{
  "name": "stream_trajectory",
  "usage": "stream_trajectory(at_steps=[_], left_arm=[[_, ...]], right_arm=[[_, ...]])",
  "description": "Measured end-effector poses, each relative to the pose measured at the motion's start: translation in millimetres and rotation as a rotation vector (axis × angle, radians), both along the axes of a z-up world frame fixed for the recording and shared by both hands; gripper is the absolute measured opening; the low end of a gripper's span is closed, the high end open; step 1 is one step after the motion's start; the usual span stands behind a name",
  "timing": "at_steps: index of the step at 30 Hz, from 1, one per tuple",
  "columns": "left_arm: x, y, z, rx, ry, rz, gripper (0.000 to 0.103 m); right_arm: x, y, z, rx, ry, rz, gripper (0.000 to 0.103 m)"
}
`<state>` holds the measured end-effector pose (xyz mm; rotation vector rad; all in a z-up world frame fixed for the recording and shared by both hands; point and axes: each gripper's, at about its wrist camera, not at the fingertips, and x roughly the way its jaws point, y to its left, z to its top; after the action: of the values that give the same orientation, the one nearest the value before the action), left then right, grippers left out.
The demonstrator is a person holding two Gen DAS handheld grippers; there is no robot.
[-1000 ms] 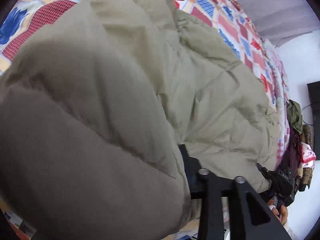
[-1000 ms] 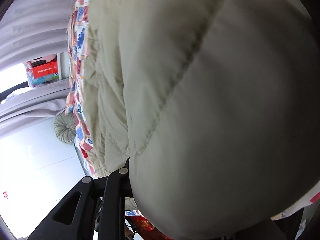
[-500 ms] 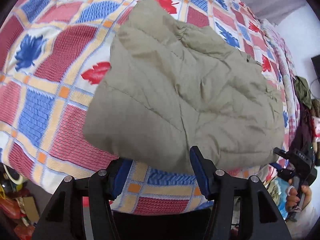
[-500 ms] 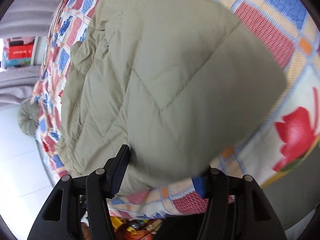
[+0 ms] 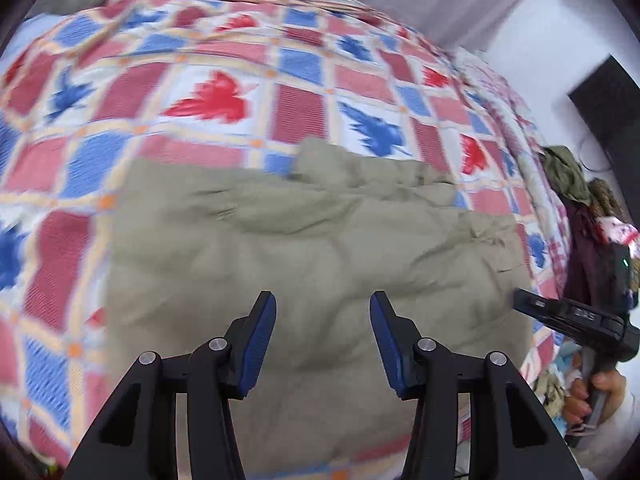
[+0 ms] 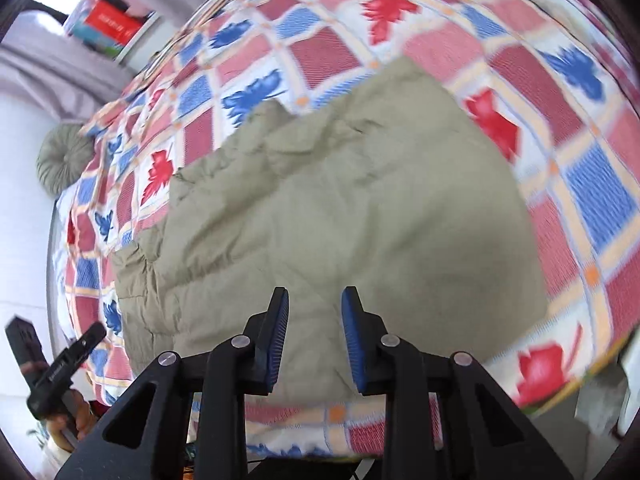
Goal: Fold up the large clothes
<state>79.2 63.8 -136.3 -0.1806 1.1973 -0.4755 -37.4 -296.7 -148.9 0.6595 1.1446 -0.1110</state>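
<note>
An olive-green padded jacket [image 5: 312, 248] lies folded in a rough rectangle on the bed near its front edge; it also shows in the right wrist view [image 6: 352, 208]. My left gripper [image 5: 322, 304] is open and empty, hovering above the jacket's near part. My right gripper [image 6: 313, 300] is open and empty, also above the jacket's near edge. The right gripper shows at the right of the left wrist view [image 5: 576, 316], and the left gripper at the lower left of the right wrist view [image 6: 68, 364], each held in a hand.
The bed carries a red, blue and white leaf-patterned quilt [image 5: 224, 80]. A pile of clothes [image 5: 576, 184] lies at its right end. A round green cushion [image 6: 60, 160] and a shelf with boxes [image 6: 108, 24] stand by the curtains.
Both grippers let go of the jacket and opened. They pulled back and up from it. The jacket now lies flat on the quilt.
</note>
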Motion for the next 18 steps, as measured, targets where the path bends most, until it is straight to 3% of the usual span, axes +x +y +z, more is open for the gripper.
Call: stream_trajectory(at_steps=[3, 5, 8, 10, 14, 18], left_arm=[[25, -52, -21, -0.01, -0.022, -0.049, 0.051], [39, -76, -43, 0.045, -0.033, -0.057, 0.051], [58, -88, -88, 0.101, 0.02, -0.023, 0.051], [64, -89, -109, 0.126, 0.033, -0.021, 0.051], [69, -95, -114, 0.155, 0.024, -0.058, 0.051], [78, -70, -97, 0.153, -0.004, 0.002, 0.051]], right_arm=[[43, 19, -12, 0.019, -0.046, 0.093, 0.029], [65, 35, -20, 0.021, -0.067, 0.15, 0.028], [107, 57, -44, 0.006, -0.072, 0.23, 0.028], [124, 65, -71, -0.002, -0.026, 0.248, 0.028], [134, 64, -112, 0.03, 0.031, 0.224, 0.012], [135, 51, -104, 0.058, 0.046, 0.228, 0.009]])
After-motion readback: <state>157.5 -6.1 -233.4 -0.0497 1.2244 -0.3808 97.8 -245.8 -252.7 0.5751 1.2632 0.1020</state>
